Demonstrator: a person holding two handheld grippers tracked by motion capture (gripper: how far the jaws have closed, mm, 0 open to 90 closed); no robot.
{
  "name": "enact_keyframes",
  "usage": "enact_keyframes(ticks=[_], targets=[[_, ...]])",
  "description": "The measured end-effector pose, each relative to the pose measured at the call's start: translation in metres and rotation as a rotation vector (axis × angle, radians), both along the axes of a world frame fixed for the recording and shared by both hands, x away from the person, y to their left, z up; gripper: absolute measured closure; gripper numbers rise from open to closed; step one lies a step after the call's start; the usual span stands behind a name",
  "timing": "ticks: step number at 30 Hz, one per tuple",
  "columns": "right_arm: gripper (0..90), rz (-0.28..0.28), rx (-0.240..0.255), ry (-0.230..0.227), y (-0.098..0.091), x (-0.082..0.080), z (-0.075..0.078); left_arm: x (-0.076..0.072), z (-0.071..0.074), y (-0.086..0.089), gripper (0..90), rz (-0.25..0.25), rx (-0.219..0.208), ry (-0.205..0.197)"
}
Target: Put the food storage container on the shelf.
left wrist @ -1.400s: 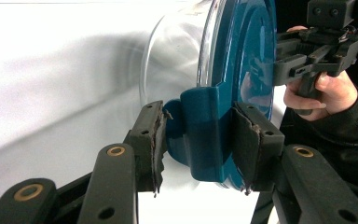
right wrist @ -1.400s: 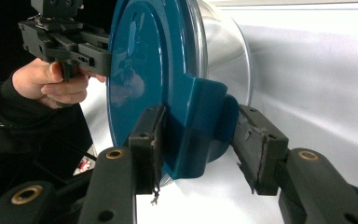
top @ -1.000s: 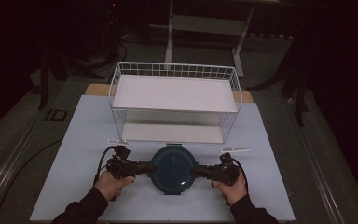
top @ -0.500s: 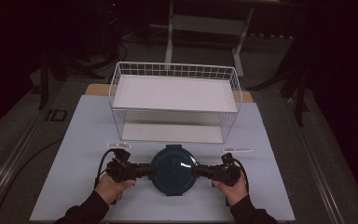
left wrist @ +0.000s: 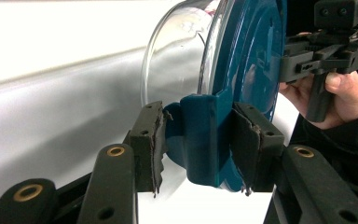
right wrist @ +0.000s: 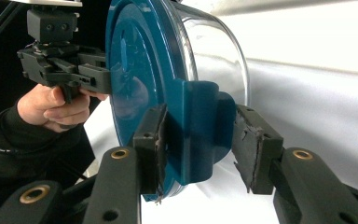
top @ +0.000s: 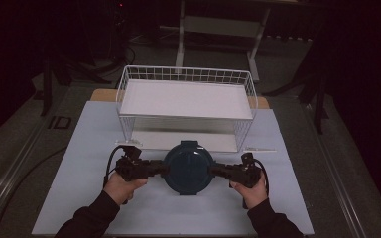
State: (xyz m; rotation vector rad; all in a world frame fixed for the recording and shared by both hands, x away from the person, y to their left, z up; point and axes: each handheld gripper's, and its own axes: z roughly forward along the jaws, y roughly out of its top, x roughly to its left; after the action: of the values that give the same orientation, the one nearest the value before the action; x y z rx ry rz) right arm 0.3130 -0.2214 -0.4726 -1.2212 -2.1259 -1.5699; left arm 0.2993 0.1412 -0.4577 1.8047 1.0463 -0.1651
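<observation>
**High view: lidded bowl held at both tabs, raised in front of the rack**

High view frames are compared first: a second ago the bowl (top: 189,166) was seen lower in the picture, closer to the person; now it is seen a little farther up, nearer the rack (top: 186,106), and both hands have shifted up with it; the hold at each side is unchanged; the rack and the white sheet (top: 297,198) are seen where they were.

The bowl is clear glass under a teal lid (left wrist: 251,70); it is placed between the two grippers, just in front of the rack's lower opening, above the sheet; whether it is touching the sheet cannot be told; nothing is made out through the glass wall, so its contents cannot be told.

The left gripper (left wrist: 198,140) is closed on the lid's left tab (left wrist: 200,135), both pads pressed against it; the right gripper (right wrist: 198,135) is set around the right tab (right wrist: 198,130), one pad pressed against it, the other pad seen just beside the tab's rounded side, with contact there unclear; the tab is held between the jaws.

The rack is a white wire frame with a flat shelf on top and an open space beneath; nothing is seen lying on the shelf.
</observation>
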Motion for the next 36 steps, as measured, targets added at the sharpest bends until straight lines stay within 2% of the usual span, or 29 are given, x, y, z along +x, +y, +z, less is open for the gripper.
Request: enact_keyframes(ticks=[2, 3, 5, 10, 15, 17, 22, 25, 33, 36], targets=[[56.7, -0.007, 0.007, -0.018, -0.002, 0.004, 0.006, 0.002, 0.003, -0.001, 56.3, -0.001, 0.001, -0.012], [56.7, -0.010, 0.010, -0.026, -0.002, 0.006, 0.008, 0.006, 0.008, -0.002, 56.3, 0.004, -0.001, -0.038], [56.6, -0.011, 0.008, -0.043, -0.004, 0.011, 0.014, 0.011, 0.011, -0.004, 56.3, 0.014, -0.006, -0.061], [56.6, -0.020, -0.002, -0.070, -0.006, 0.026, 0.019, 0.022, 0.007, -0.006, 56.3, 0.026, -0.027, -0.074], [56.6, -0.019, -0.010, -0.066, -0.006, 0.034, 0.012, 0.029, -0.002, -0.007, 56.3, 0.035, -0.022, -0.067], [56.6, -0.020, -0.019, -0.064, -0.006, 0.041, 0.005, 0.036, -0.011, -0.007, 56.2, 0.042, -0.018, -0.063], [56.5, -0.030, -0.020, -0.058, -0.006, 0.052, -0.007, 0.044, -0.018, -0.009, 56.1, 0.051, -0.008, -0.063], [56.5, -0.041, -0.017, -0.060, -0.007, 0.058, -0.011, 0.053, -0.023, -0.011, 56.0, 0.055, -0.006, -0.081], [56.4, -0.068, -0.018, -0.058, -0.008, 0.070, -0.022, 0.066, -0.035, -0.012, 55.5, 0.063, -0.019, -0.125], [56.3, -0.074, -0.022, -0.058, -0.007, 0.072, -0.024, 0.070, -0.039, -0.011, 55.4, 0.066, -0.022, -0.128]])
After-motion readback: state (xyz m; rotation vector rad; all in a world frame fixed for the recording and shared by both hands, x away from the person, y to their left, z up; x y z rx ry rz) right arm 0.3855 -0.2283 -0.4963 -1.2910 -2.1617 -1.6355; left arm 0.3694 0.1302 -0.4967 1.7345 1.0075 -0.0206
